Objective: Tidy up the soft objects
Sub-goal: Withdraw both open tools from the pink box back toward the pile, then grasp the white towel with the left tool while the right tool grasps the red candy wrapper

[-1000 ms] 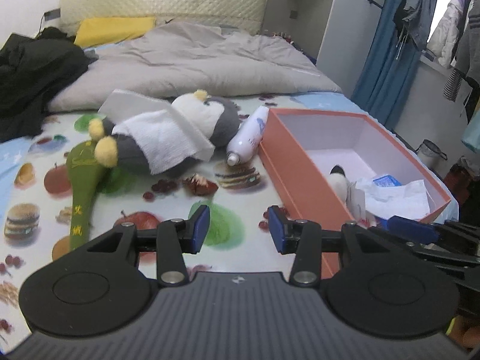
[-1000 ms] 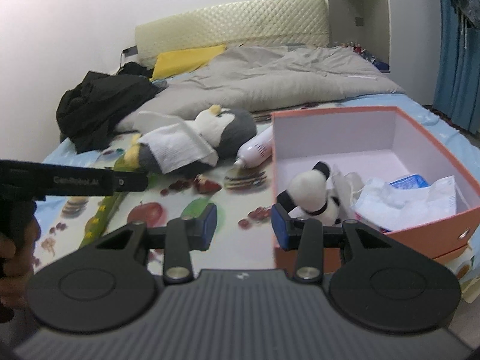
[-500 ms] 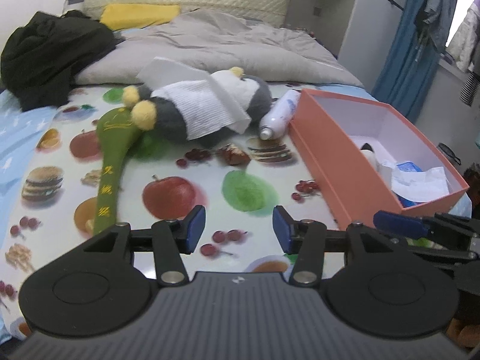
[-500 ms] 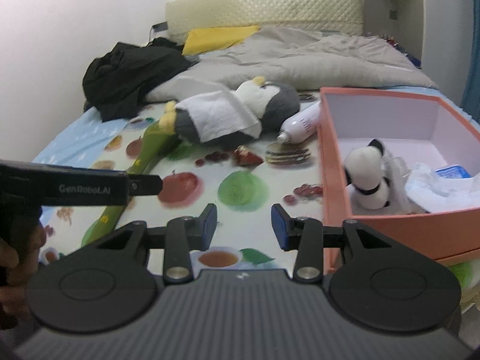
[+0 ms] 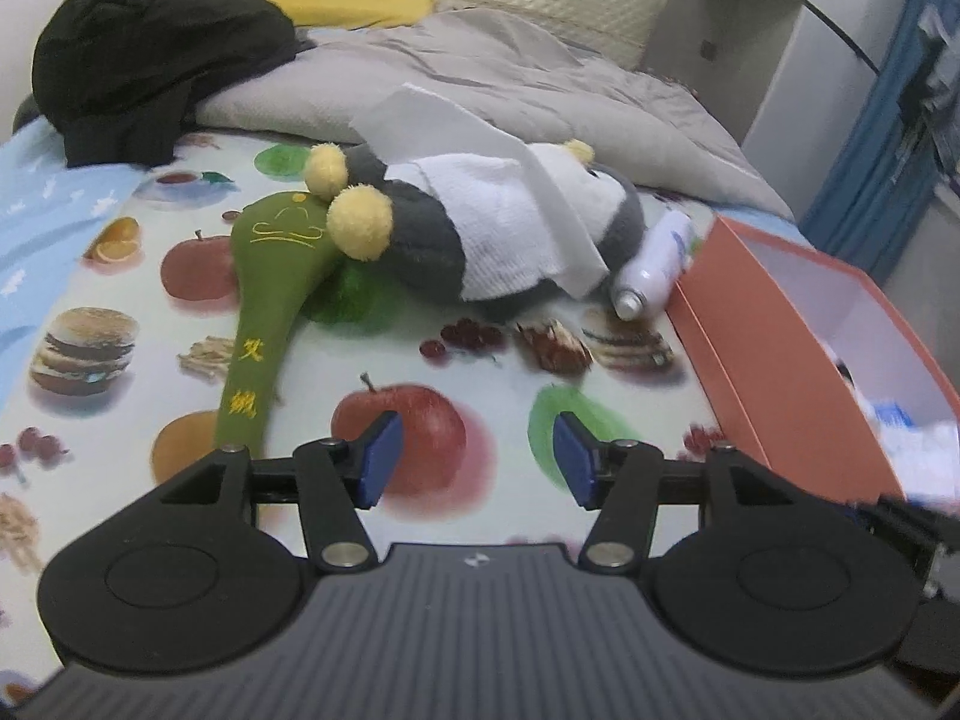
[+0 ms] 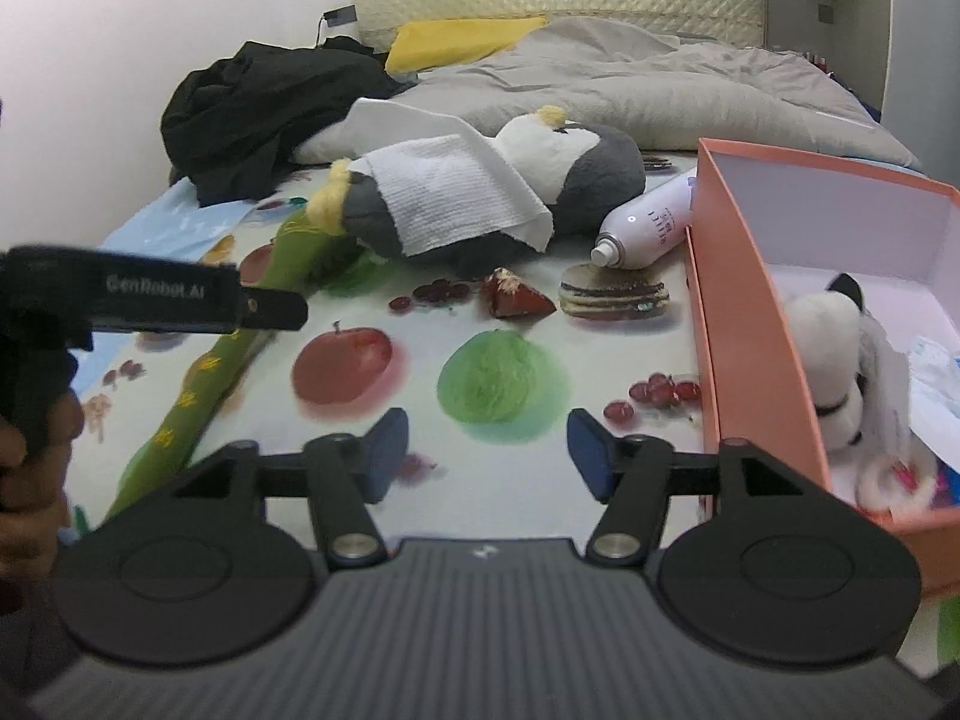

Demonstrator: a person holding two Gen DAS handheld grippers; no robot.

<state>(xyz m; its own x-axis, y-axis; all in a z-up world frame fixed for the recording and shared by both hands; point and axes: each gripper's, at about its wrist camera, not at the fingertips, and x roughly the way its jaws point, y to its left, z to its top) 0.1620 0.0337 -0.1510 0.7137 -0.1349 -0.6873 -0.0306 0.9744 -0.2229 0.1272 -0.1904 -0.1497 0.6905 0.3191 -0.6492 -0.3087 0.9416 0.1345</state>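
Since a second ago both tongs have dropped nearer the fruit-print sheet, and the left gripper and right gripper are opening, nothing between their blue pads. The fuzzy grey-and-white penguin plush, draped in a ribbed white towel, lies well beyond both, left of the smooth orange box holding a small fluffy dog toy.

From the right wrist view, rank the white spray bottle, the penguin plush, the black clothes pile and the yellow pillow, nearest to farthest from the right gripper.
1. white spray bottle, ahead, lying beside the box
2. penguin plush, just behind it
3. black clothes pile, far left
4. yellow pillow, by the headboard

The right gripper is opening, with nothing between its fingers.
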